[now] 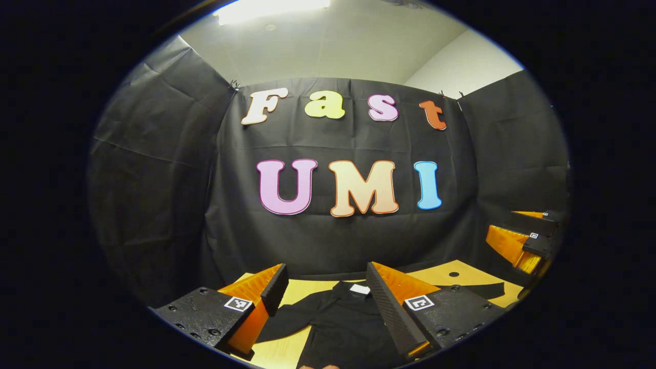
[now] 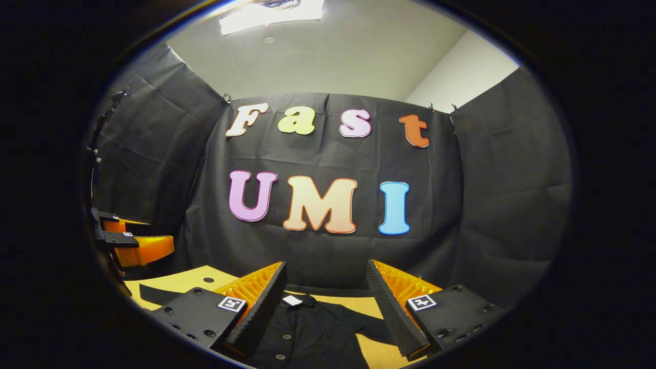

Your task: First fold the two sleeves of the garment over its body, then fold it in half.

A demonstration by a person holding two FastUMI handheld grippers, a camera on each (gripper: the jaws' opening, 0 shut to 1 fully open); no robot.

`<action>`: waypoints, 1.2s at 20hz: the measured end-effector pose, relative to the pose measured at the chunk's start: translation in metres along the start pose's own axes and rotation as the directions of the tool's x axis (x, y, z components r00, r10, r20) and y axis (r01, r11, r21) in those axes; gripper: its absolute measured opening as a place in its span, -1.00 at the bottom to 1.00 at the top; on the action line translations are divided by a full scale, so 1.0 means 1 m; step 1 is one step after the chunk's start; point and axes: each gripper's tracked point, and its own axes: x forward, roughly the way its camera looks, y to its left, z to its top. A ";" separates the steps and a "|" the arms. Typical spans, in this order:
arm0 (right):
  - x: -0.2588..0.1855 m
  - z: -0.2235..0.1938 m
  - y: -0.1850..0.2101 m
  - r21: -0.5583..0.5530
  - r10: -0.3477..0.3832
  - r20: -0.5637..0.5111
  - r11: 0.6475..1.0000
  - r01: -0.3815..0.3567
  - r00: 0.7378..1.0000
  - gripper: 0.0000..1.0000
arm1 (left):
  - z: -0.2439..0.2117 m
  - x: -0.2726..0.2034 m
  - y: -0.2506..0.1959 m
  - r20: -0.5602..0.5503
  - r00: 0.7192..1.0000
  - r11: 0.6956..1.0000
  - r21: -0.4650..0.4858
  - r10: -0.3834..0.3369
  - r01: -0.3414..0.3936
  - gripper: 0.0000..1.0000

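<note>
Left gripper view has the left gripper hovering with fingers spread, empty, and the black garment lying flat on the table just ahead and below. The right gripper likewise hangs wide apart over it. One sleeve looks, as far as I can tell, unfolded, so all folding remains.

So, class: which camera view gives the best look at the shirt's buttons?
The right gripper view: the shirt lies between the open fingers with its buttons down the front. The left gripper view shows the shirt and its collar label, but no clear buttons.
</note>
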 end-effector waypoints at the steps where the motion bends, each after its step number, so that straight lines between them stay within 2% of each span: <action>1: 0.000 0.000 0.000 0.004 0.001 -0.002 1.000 -0.001 1.000 0.96 | 0.000 0.001 0.001 0.001 1.000 1.000 0.001 0.001 -0.001 0.84; 5: 0.005 -0.005 0.000 -0.008 0.006 -0.009 1.000 -0.006 1.000 0.96 | -0.001 0.002 -0.001 -0.004 1.000 1.000 0.003 0.001 -0.001 0.84; 12: 0.029 -0.044 -0.021 0.062 -0.022 -0.130 0.998 0.030 0.991 0.99 | -0.013 0.002 -0.006 -0.038 0.999 1.000 -0.002 0.002 -0.002 0.84; 15: 0.043 -0.078 -0.049 0.094 -0.069 -0.215 0.991 0.091 0.974 0.96 | -0.018 0.003 -0.010 -0.053 0.999 1.000 0.009 0.004 -0.004 0.84; 19: 0.056 -0.134 -0.077 0.152 -0.091 -0.349 0.977 0.152 0.933 0.97 | -0.026 0.006 -0.021 -0.083 0.997 1.000 0.015 0.008 -0.007 0.84; 24: 0.070 -0.184 -0.128 0.116 -0.152 -0.431 0.968 0.222 0.889 0.96 | -0.033 0.014 -0.042 -0.108 0.994 0.999 0.039 0.000 0.004 0.84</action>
